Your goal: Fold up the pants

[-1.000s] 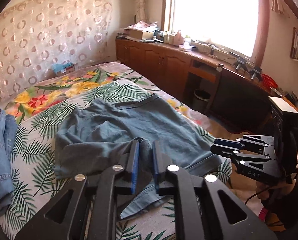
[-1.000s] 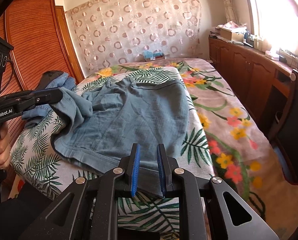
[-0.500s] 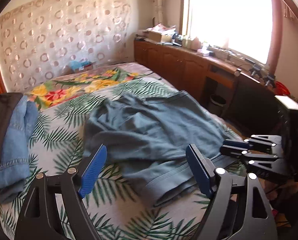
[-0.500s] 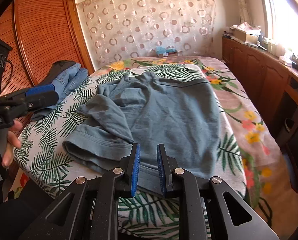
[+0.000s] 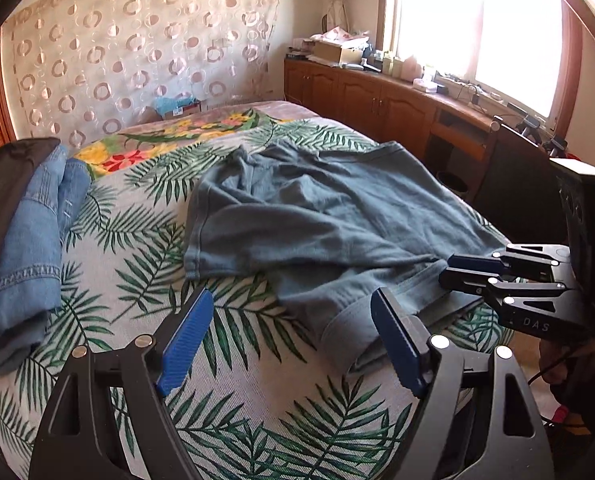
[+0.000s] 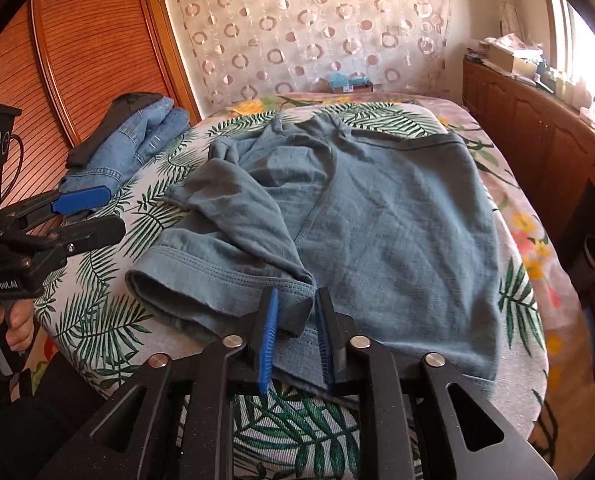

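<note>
Grey-blue pants point(image 5: 317, 220) lie rumpled on the leaf-print bed cover point(image 5: 237, 380), one leg folded loosely over the other. In the right wrist view the pants point(image 6: 397, 232) fill the middle of the bed. My left gripper point(image 5: 287, 320) is open and empty above the cover, just left of the near leg hem. My right gripper point(image 6: 295, 316) is narrowly closed on the near edge of the pants, with cloth between its blue pads. It also shows in the left wrist view point(image 5: 449, 270) at the right. The left gripper shows in the right wrist view point(image 6: 97, 212) with its jaws apart.
Folded blue jeans point(image 5: 37, 240) on a dark garment lie on the bed's left side. A wooden wardrobe point(image 6: 77, 60) stands behind them. Wooden cabinets point(image 5: 377, 100) with clutter run under the window on the right. A tissue box point(image 6: 349, 80) sits at the bed's far end.
My left gripper opened, let go of the pants leg and drew back to the left. The leg now lies folded on the bed. The right gripper stays on the near edge.
</note>
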A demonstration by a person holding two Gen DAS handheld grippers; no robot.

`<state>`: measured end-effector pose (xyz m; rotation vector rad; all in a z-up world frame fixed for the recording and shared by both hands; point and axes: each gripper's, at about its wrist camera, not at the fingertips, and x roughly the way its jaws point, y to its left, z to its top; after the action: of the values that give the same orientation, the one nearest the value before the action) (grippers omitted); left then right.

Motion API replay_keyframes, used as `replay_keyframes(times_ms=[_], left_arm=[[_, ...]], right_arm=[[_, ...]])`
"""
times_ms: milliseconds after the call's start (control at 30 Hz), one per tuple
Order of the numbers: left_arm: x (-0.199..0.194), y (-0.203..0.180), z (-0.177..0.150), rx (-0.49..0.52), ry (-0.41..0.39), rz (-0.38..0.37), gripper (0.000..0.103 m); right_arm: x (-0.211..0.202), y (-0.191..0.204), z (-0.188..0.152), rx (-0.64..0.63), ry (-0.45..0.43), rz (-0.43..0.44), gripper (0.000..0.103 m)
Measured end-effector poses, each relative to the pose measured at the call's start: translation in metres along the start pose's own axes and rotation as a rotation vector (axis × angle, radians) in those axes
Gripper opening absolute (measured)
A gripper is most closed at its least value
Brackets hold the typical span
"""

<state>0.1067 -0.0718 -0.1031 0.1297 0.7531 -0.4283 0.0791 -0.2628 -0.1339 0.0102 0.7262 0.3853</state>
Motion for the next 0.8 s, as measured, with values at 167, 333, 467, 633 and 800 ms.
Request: replay_keyframes(times_ms=[167, 333, 467, 633, 800], left_arm=[[0.007, 0.002, -0.006, -0.009, 0.020, 0.008, 0.082], [0.010, 0.002, -0.011, -0.014, 0.029, 0.013, 0.082], [0.011, 0.003, -0.013, -0.018, 0.032, 0.015, 0.082], [0.010, 0.004, -0.013, -0.021, 0.028, 0.017, 0.082], [0.008, 0.005, -0.012, -0.023, 0.022, 0.019, 0.082]], right_arm=[[0.003, 0.000, 0.003, -0.007, 0.021, -0.002, 0.027], [0.004, 0.006, 0.004, -0.013, 0.025, -0.009, 0.027], [0.004, 0.006, 0.004, -0.015, 0.018, -0.017, 0.027], [-0.002, 0.012, 0.002, -0.028, -0.018, -0.016, 0.010], [-0.016, 0.011, 0.003, -0.030, -0.056, -0.015, 0.008]])
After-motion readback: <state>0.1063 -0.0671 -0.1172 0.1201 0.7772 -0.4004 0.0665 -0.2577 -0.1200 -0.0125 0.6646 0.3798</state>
